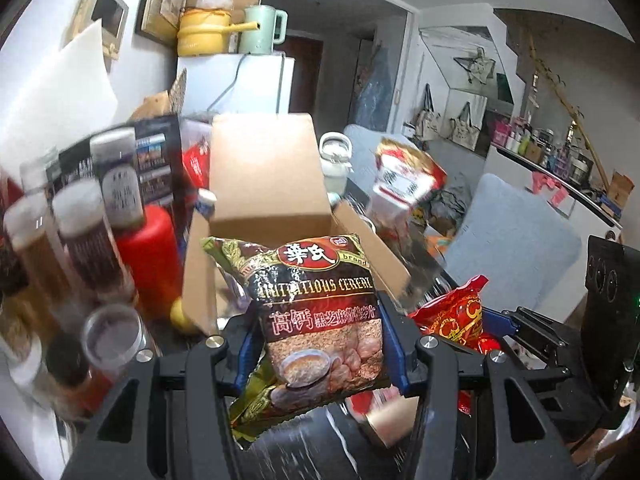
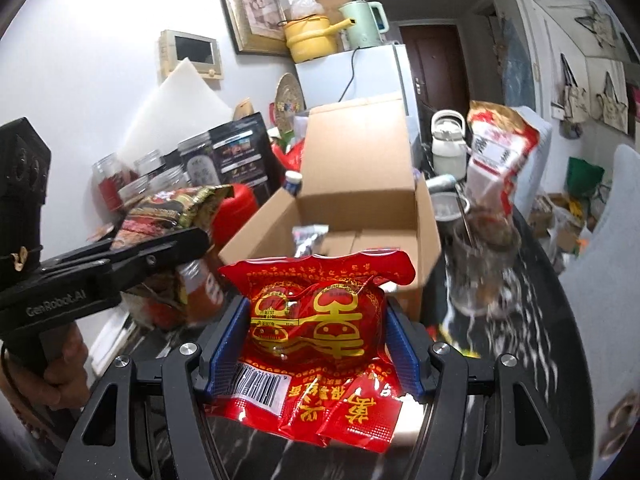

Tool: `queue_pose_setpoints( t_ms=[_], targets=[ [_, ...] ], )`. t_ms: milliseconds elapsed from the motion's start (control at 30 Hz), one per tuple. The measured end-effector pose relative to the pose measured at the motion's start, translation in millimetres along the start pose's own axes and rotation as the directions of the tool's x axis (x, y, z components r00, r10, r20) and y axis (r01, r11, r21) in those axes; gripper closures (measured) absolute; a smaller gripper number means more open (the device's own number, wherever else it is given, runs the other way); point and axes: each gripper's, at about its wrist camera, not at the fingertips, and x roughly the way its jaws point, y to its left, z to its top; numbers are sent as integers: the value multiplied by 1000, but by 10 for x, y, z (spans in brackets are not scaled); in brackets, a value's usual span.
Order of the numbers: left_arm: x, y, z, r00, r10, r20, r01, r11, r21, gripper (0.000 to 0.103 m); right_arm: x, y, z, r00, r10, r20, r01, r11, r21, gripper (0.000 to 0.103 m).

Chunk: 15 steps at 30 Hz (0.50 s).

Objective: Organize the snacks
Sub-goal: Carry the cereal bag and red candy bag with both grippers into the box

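My left gripper (image 1: 320,340) is shut on a brown cereal packet (image 1: 316,312) and holds it in the air just in front of an open cardboard box (image 1: 264,176). My right gripper (image 2: 318,344) is shut on a red snack packet (image 2: 320,328) with gold print, also held up in front of the box (image 2: 360,160). The red packet shows at the right in the left wrist view (image 1: 456,316). The left gripper with its cereal packet (image 2: 168,208) shows at the left in the right wrist view. A small silver packet (image 2: 308,236) lies inside the box.
Several jars (image 1: 80,236) and a red container (image 1: 148,256) stand left of the box. A white kettle (image 2: 448,144), a red-and-white bag (image 2: 500,148) and a glass jar (image 2: 480,264) stand to its right on the dark marble table (image 2: 520,312). A white fridge (image 1: 244,80) is behind.
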Motion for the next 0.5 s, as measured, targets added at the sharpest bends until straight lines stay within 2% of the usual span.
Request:
queue_pose_setpoints(
  t_ms=[233,500],
  targets=[
    [325,149,340,999,22,41,-22,1000,-15,52,383,-147,445,1000,3,10,-3,1000,-19,37],
    [709,346,505,998,56,30,-56,998,-27,52,878,-312,769,1000,-7,-1,7,1000,-28,37]
  ],
)
